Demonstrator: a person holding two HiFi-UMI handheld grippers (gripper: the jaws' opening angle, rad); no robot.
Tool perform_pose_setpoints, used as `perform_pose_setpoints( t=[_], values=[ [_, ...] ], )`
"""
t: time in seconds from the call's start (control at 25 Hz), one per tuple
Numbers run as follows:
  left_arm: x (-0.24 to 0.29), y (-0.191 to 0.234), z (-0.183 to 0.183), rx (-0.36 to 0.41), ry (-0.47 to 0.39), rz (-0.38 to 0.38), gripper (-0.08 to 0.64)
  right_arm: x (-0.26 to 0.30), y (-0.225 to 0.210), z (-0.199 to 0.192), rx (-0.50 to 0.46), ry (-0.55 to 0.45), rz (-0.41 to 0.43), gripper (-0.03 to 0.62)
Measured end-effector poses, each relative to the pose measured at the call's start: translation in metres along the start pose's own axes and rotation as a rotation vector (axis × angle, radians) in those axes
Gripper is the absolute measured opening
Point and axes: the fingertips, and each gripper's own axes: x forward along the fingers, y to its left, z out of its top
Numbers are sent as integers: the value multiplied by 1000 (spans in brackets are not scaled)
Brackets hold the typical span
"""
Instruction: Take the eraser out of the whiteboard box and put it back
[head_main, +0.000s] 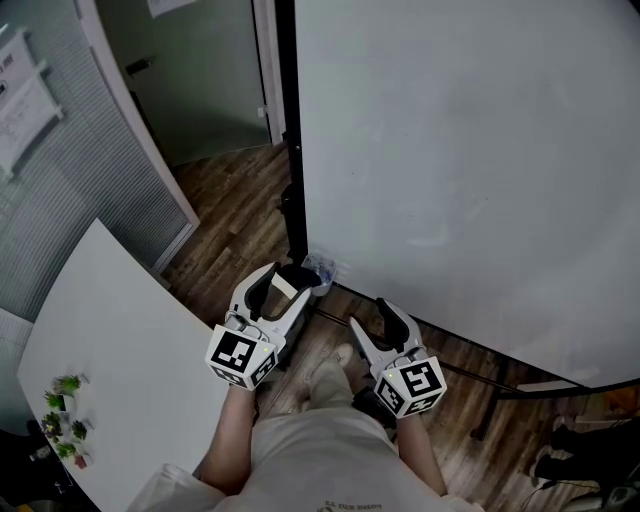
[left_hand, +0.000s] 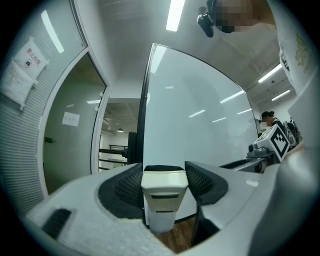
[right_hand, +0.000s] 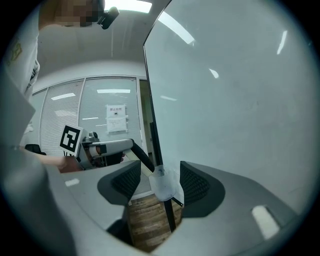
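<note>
My left gripper (head_main: 284, 284) is shut on the eraser (head_main: 282, 288), a cream block with a black felt face. In the left gripper view the eraser (left_hand: 164, 192) sits upright between both black pads (left_hand: 129, 186). It hangs just left of the clear whiteboard box (head_main: 322, 268), which is fixed at the lower left corner of the whiteboard (head_main: 470, 160). My right gripper (head_main: 368, 316) is open and holds nothing, a little to the right and nearer me. In the right gripper view the box (right_hand: 165, 184) shows beyond the open jaws, with the left gripper (right_hand: 102, 148) reaching toward it.
A white table (head_main: 110, 340) with small plants (head_main: 65, 420) stands at the left. The whiteboard's black post (head_main: 290, 150) and stand legs (head_main: 500, 385) rest on the wood floor. A glass partition and door lie behind. The person's legs are below the grippers.
</note>
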Motion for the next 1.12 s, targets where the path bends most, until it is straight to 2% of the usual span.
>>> perform_pose_setpoints(
  t=[1.12],
  values=[
    [-23, -13, -6, 4, 16, -12, 264, -14, 13, 5, -12, -33, -9, 238]
  ],
)
